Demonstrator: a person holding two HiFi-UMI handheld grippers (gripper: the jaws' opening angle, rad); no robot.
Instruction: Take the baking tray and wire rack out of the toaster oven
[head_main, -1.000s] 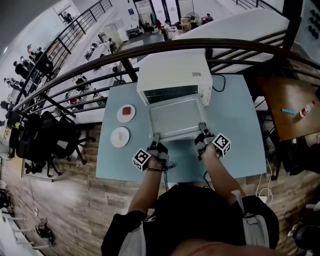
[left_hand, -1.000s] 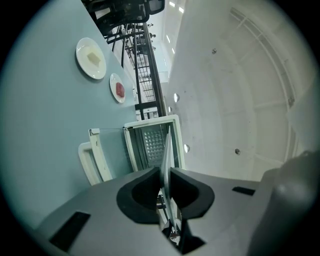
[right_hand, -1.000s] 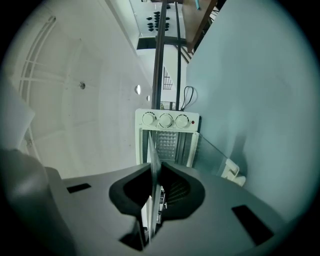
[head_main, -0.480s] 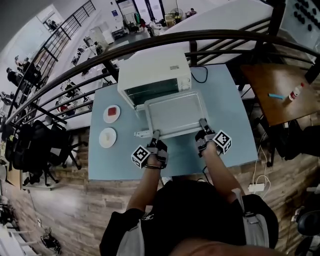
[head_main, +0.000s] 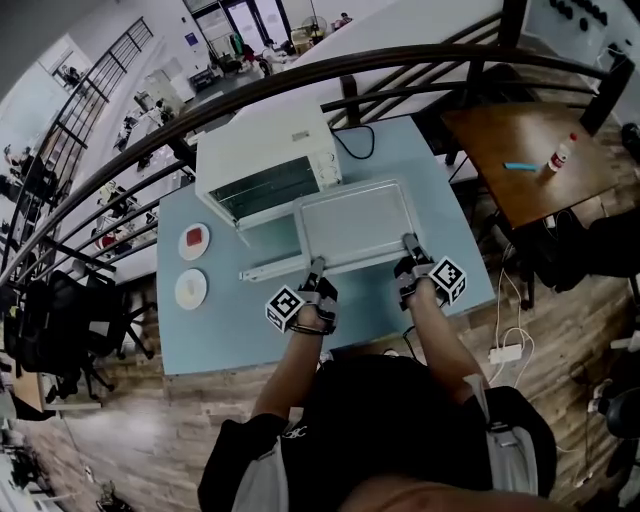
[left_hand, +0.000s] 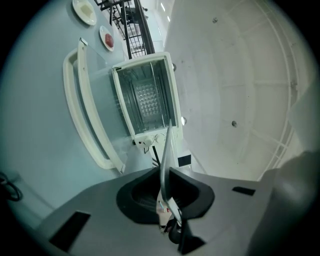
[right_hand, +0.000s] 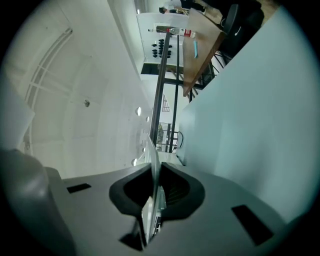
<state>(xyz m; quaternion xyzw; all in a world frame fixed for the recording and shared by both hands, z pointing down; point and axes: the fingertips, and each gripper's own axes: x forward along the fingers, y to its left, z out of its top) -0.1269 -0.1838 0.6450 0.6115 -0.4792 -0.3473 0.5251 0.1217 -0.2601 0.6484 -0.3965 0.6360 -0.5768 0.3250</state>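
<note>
The left gripper (head_main: 316, 268) is clenching the near rim of the tray (head_main: 355, 225). In the left gripper view (left_hand: 165, 185) the thin metal edge is sitting pinched between its jaws. At 3 o'clock from it, the right gripper (head_main: 409, 247) is gripping the same rim near the other corner, and its own view (right_hand: 152, 185) is showing the jaws pressed onto the sheet edge.

The tray is lying level between them over the pale blue counter (head_main: 210, 340), wholly outside the oven cavity. Whether it is resting on the counter or is being held just above it, the pictures are not showing. So the first half of the job is looking nearly done: the tray is out but not yet let go.

At 9 o'clock from the tray, the open oven door (head_main: 272, 268) is hanging flat over the counter. Further at 9 o'clock, two small plates (head_main: 192, 264) are sitting well apart from the tray.

At 11 o'clock, the toaster oven (head_main: 265, 165) is standing with its mouth open. In the left gripper view a grid-like pattern is showing inside the toaster oven (left_hand: 145, 100). It may be the rack, though I cannot tell for sure. The rack, then, is most likely still waiting inside, and that step is remaining once the tray is set down.
</note>
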